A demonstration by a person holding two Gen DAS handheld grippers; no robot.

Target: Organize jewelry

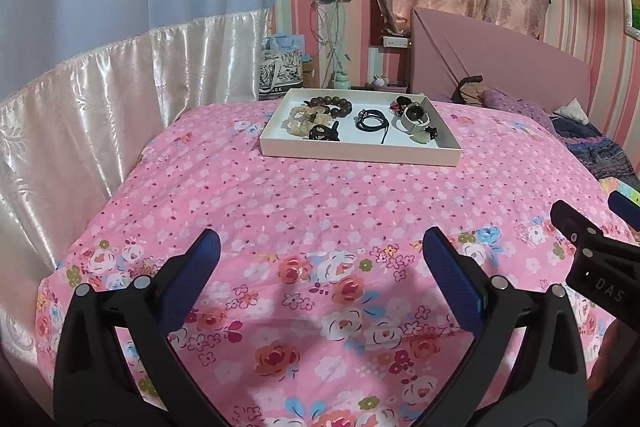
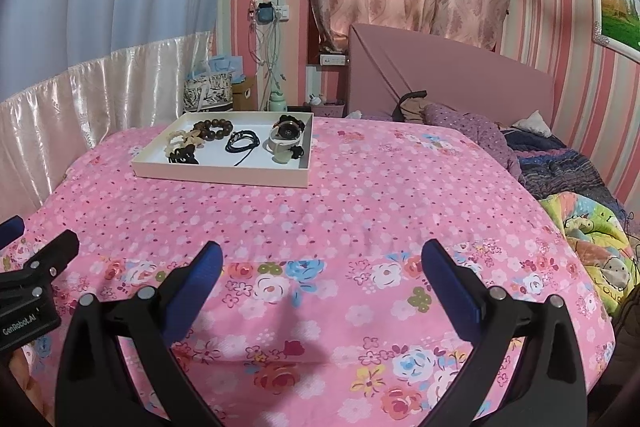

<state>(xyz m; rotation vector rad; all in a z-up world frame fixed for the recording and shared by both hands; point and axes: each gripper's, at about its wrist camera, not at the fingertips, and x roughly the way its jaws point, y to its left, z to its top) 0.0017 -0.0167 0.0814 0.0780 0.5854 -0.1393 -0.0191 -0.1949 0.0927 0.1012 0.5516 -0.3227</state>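
Note:
A shallow white tray (image 1: 360,150) (image 2: 224,175) sits on the far part of a pink floral bed. In it lie a dark wooden bead bracelet (image 1: 332,105) (image 2: 214,127), a pale bead bracelet (image 1: 302,119) (image 2: 182,138), a black cord bracelet (image 1: 372,119) (image 2: 242,141), a watch with a white strap (image 1: 414,117) (image 2: 285,135) and small dark pieces. My left gripper (image 1: 320,251) and my right gripper (image 2: 322,261) are both open and empty, hovering over the near part of the bed, well short of the tray.
The pink floral bedspread (image 1: 320,211) covers the bed. A satin curtain (image 1: 100,99) hangs along the left side. A pink headboard (image 2: 448,79), pillows and a rumpled blanket (image 2: 580,211) lie at the right. Bags and a cluttered nightstand stand behind the tray.

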